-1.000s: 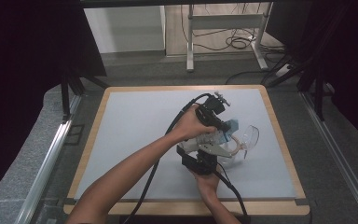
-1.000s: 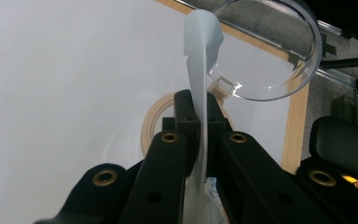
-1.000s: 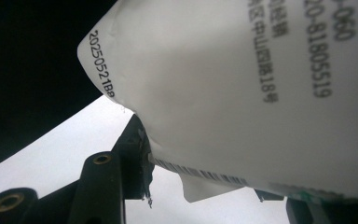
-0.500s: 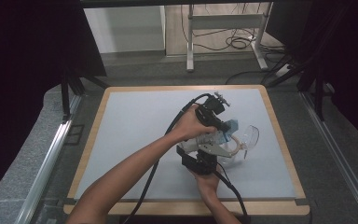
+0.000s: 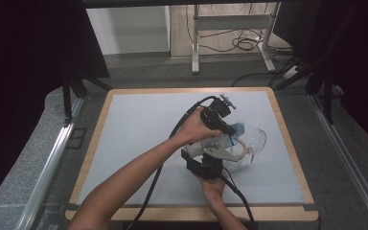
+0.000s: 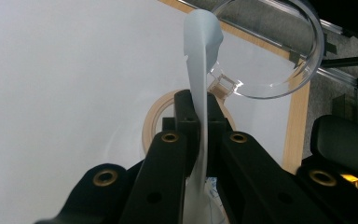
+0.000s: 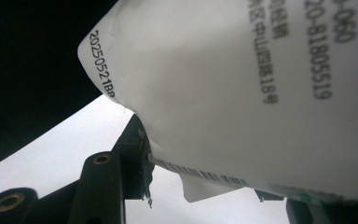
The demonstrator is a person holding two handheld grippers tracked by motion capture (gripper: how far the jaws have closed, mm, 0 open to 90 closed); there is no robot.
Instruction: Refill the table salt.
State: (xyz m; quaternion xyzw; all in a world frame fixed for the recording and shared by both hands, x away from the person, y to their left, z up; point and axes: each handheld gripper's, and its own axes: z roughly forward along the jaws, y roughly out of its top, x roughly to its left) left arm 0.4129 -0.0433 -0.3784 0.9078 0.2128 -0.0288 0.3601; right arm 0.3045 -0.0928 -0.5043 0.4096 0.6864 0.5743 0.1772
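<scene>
Table [image 5: 139, 143]: pale grey top with a wooden edge; both forearms enter from the near side and meet right of centre

Packet [image 7: 261, 93]: white, printed with a date code, digits and a barcode; held up off the table between the two grippers, above a jar. In the high view its blue-and-white body [image 5: 230, 136] sits between the two hands

Jar [image 6: 161, 116]: clear, with a tan ring at its mouth, directly under the packet; its round clear lid [image 6: 279, 56] is swung open on a hinge towards the table's right edge

Left gripper [image 6: 204, 107]: jaws closed tight on a thin upright strip of the packet's edge

Right gripper [image 7: 142, 154]: jaws pinch the lower torn edge of the packet; far jaw hidden behind it
</scene>
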